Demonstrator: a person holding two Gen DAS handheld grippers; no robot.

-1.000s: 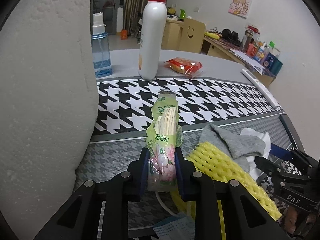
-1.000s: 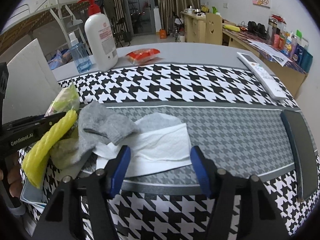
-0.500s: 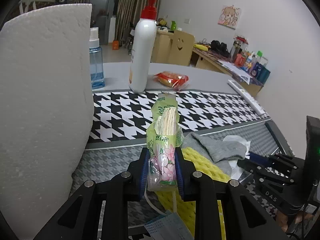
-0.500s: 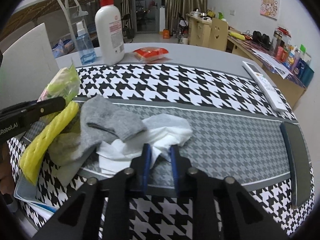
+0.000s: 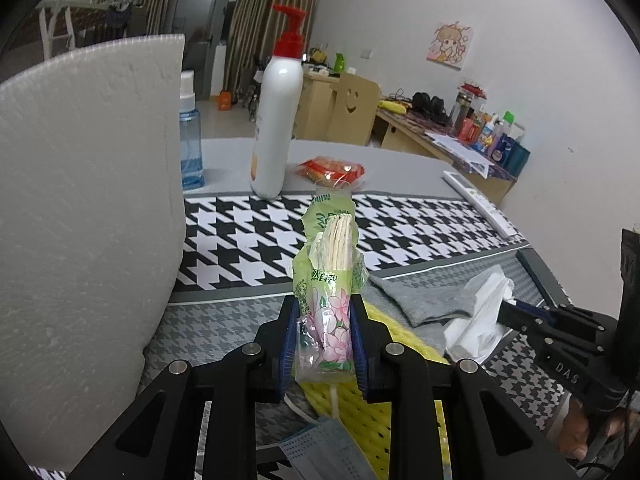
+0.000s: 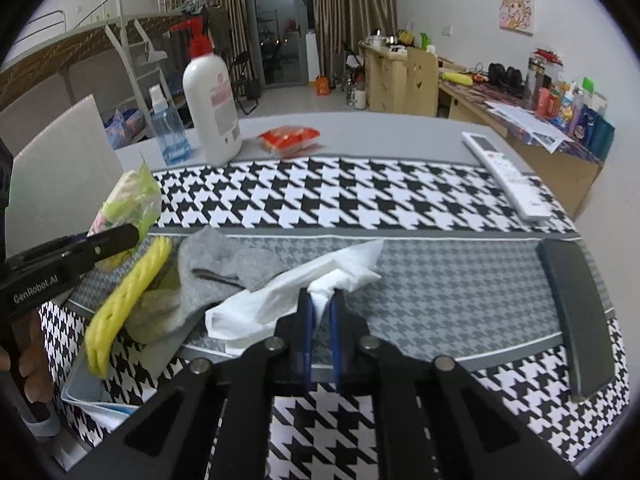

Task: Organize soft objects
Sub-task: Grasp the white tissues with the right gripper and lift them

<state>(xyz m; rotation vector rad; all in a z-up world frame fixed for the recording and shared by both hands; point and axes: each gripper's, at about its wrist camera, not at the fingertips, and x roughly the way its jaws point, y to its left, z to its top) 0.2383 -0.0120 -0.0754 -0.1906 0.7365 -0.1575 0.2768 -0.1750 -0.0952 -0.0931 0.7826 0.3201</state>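
My left gripper (image 5: 324,308) is shut on a green tissue pack (image 5: 330,280) with pink flowers and holds it upright above the table. Below it lie a yellow foam net (image 5: 360,412) and a grey sock (image 5: 424,300). In the right wrist view, my right gripper (image 6: 320,300) has its jaws closing on a bunched corner of the white tissue (image 6: 280,292), and the blue pads press on it. That tissue trails left, partly under the grey sock (image 6: 216,264), beside the yellow foam net (image 6: 124,300).
A tall white foam block (image 5: 80,200) stands at the left. At the back are a white pump bottle (image 5: 276,128), a blue spray bottle (image 5: 190,140) and a red packet (image 5: 332,168). A remote (image 6: 506,174) and a dark flat bar (image 6: 576,312) lie at the right. A face mask (image 5: 324,452) lies near.
My right gripper went from wide open to shut on the white tissue and lifted its corner slightly, bunching it. The left gripper kept its hold on the pack and tilted a little.
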